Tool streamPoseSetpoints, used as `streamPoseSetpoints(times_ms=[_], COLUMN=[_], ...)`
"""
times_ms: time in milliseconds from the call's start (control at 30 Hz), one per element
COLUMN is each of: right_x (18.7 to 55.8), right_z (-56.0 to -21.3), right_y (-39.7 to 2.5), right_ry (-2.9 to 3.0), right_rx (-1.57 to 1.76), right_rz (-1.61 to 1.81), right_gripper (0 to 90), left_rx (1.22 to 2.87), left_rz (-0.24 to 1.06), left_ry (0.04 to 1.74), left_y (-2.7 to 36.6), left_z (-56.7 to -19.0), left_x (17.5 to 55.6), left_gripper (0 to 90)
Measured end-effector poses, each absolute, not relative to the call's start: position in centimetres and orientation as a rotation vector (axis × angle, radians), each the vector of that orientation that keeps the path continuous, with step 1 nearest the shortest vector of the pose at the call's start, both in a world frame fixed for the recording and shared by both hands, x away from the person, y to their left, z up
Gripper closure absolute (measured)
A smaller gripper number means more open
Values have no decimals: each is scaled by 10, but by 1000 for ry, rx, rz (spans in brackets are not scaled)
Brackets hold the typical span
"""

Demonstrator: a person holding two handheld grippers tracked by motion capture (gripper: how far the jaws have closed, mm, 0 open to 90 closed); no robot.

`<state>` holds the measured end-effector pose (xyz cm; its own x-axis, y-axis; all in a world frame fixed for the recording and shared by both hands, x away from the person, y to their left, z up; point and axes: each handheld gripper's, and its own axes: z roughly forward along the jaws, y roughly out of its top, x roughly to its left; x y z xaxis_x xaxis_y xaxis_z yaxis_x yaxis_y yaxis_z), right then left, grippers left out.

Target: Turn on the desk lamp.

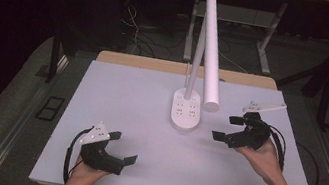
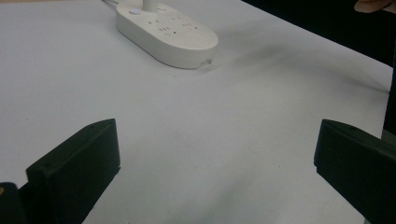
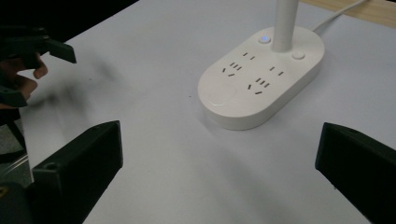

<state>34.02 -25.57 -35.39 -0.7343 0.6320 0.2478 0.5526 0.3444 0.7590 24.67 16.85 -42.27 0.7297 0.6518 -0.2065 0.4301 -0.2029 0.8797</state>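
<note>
Lamp base [image 1: 186, 109], grippers apart (seemingly empty)

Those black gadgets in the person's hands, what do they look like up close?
Each is a black handheld gripper with two blocky, flat-faced jaws. The left gripper and right gripper each carry a pale grey three-cornered plate on top and trail a black cable. The forearms are bare, with no sleeves in view.
</note>
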Motion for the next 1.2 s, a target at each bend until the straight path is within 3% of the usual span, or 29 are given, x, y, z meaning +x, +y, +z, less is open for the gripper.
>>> streamPoseSetpoints(times_ms=[1200], right_x=[417], right_z=[-354], right_y=[-247], right_ry=[2457], right_rx=[1187], right_rz=[1353], right_gripper=[6], left_rx=[1844], left_rz=[248], left_ry=[836], left_y=[170], left_z=[-423], left_x=[248], left_gripper=[0])
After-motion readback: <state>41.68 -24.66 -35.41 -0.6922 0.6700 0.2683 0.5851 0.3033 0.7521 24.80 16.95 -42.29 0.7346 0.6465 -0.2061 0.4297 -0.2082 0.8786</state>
